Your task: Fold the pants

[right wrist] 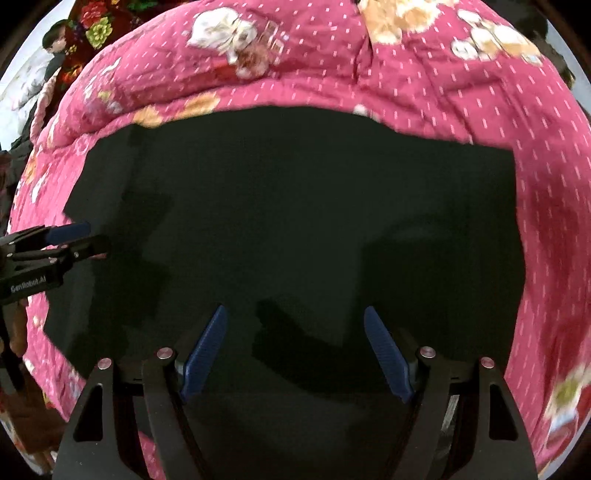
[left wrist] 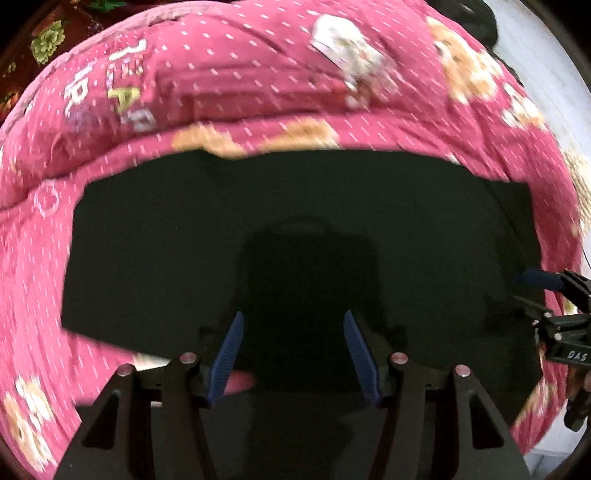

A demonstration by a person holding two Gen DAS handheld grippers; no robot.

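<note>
The dark pants [left wrist: 295, 221] lie flat as a broad rectangular shape on a pink quilt, and the right wrist view also shows them [right wrist: 295, 203]. My left gripper [left wrist: 293, 314] hovers over the near part of the pants, pointing steeply down, its blue pads wide apart with nothing between them. My right gripper [right wrist: 295, 309] hangs over the pants the same way, open and empty. Each gripper shows at the edge of the other's view: the right gripper [left wrist: 543, 278] over the pants' right end, the left gripper [right wrist: 74, 230] over their left end. Both views are blurred by motion.
The pink quilt [left wrist: 258, 74] with bear prints and white dashes surrounds the pants on all sides [right wrist: 443, 74]. Beyond it at the upper left lies dark red floral fabric [left wrist: 44, 44] [right wrist: 96, 29]. A white surface [left wrist: 535, 55] shows at the upper right.
</note>
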